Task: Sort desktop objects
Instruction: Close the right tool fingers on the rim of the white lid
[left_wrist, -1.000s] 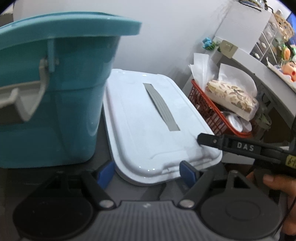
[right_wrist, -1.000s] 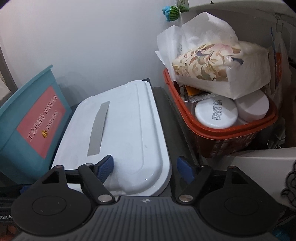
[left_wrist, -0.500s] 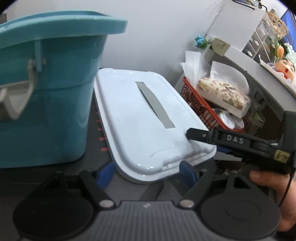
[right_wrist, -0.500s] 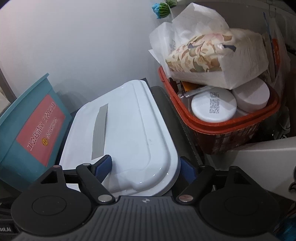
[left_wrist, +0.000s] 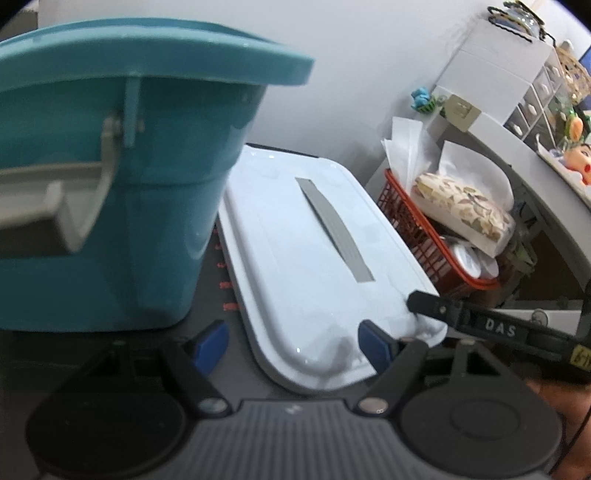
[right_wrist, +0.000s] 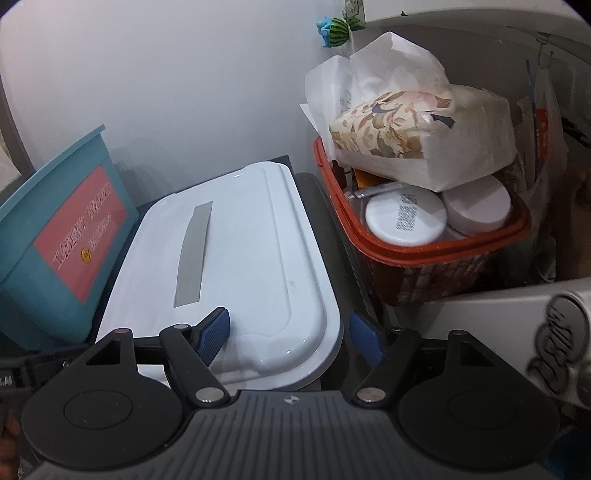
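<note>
The left gripper (left_wrist: 293, 341) has its two blue-padded fingers (left_wrist: 373, 345) spread wide around the near left corner of one white lid (left_wrist: 314, 266). The left pad stands clear of the lid on the dark bench (left_wrist: 221, 291); whether the right pad touches the lid cannot be told.

The right gripper (right_wrist: 290, 328) straddles the lid's near right corner (right_wrist: 258, 258). Its two fingers (right_wrist: 216, 328) are closing, with the lid edge between them; the left pad lies over the white surface and the right pad hangs just off the rim, not yet pressing. In the left wrist view a black finger of the right gripper, marked DAS, rests its tip on the lid's right near edge.

The lid lies flat, long side running far to near, with one grey strip (left_wrist: 336, 229) down its middle.

Just left of the lid stands one teal bin (left_wrist: 122, 177) with a grey latch (left_wrist: 74, 195) on its side and one pink label (right_wrist: 81, 229) on its end.

Right of the lid, across a bare strip of bench, sits one red basket (right_wrist: 424, 254). In it show two round white tubs (right_wrist: 406, 219), side by side, with one floral tissue pack (right_wrist: 421, 129) lying across the top, tissue sticking up from it.

Far right in the left wrist view stands one white drawer unit (left_wrist: 495, 85).
</note>
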